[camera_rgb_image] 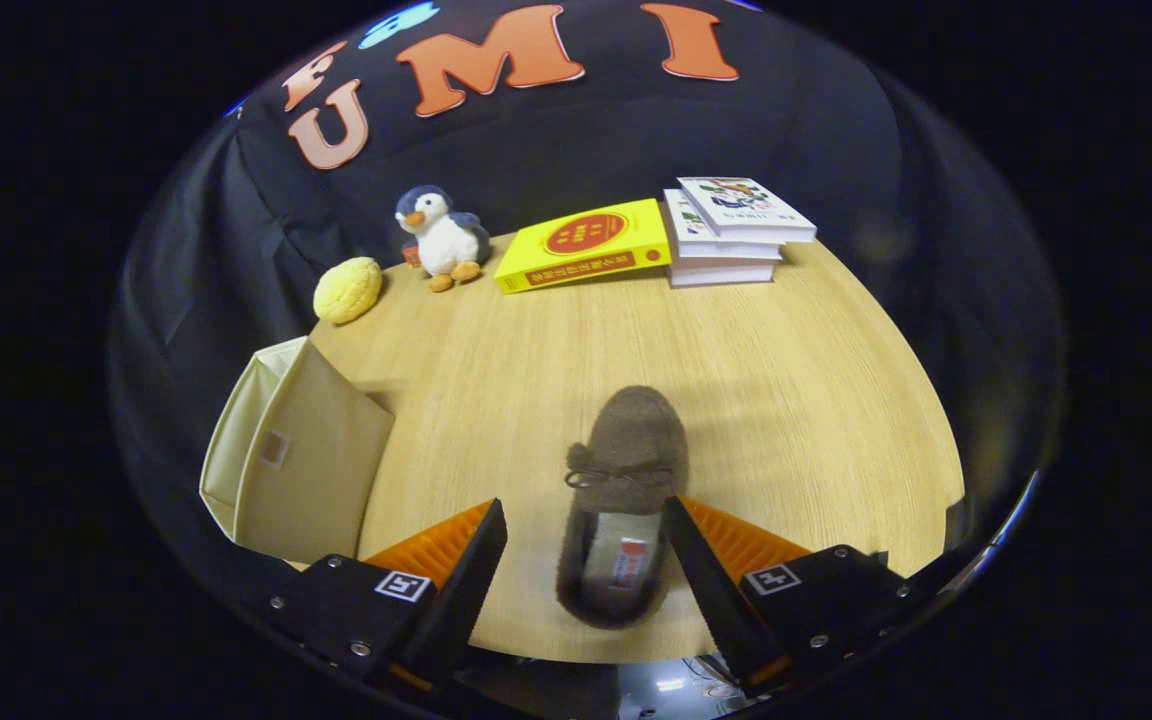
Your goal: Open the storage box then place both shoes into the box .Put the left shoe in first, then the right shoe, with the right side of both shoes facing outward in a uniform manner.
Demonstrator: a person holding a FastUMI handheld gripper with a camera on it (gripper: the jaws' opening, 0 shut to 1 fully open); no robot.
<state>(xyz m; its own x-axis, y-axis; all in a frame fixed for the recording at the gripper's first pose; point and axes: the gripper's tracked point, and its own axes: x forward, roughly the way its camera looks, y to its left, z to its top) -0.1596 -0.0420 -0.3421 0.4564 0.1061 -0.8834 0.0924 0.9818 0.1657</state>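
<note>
With the fingers [586,530] spread wide either side of the brown shoe [624,505] lying on the counter [796,400], they'd best close squarely across its heel opening before carrying it left to the storage box [291,455].

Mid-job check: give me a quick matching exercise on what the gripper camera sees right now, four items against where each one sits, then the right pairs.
Items:
1. brown shoe
2. beige storage box
3. penguin plush
4. yellow book

Places:
A. leaning against the stack of books at the far side of the table
B. between the fingers of the open gripper, toe pointing away
C. at the table's edge, beside one finger
D. far side, between the yellow round toy and the yellow book

Pairs: 1-B, 2-C, 3-D, 4-A
</note>
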